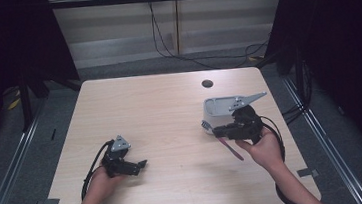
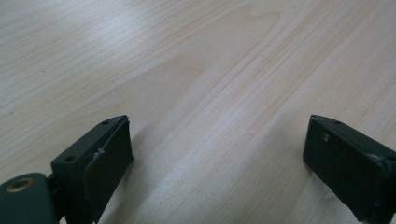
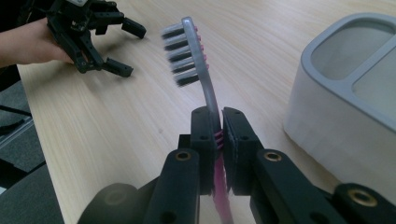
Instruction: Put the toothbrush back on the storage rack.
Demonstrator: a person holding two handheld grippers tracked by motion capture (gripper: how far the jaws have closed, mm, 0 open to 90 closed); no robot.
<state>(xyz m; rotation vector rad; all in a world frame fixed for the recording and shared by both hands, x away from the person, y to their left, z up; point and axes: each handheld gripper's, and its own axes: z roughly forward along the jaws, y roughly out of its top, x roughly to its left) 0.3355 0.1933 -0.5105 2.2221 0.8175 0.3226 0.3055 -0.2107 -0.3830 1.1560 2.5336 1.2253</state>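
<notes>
The right gripper (image 3: 218, 126) is clamped on a toothbrush (image 3: 198, 70), its jaws pressed against the pink grip section of the handle. The grey neck and the bristled head stick out beyond the jaw tips, and the pink tail of the handle hangs out behind them, as the high view shows at (image 1: 233, 149). The brush is clear of the table (image 1: 159, 109), so the pick-up looks done and the carry is the step in hand.

Just beside this gripper, on the far side in the high view and off to one side of the jaws in its own view, stands a white holder with a grey rim (image 3: 345, 84) and two open compartments on top. That is most likely where the brush belongs.

The next move, as I judge it, calls for turning the wrist so that one end of the brush points down, bringing it over one compartment, lowering it inside the rim and only then letting the jaws part. The long overhang in front of the jaws could knock the rim if the approach is too low.

The left gripper (image 1: 140, 165) rests low on the table, well apart from the holder, jaws spread wide with nothing between them but bare wood.
</notes>
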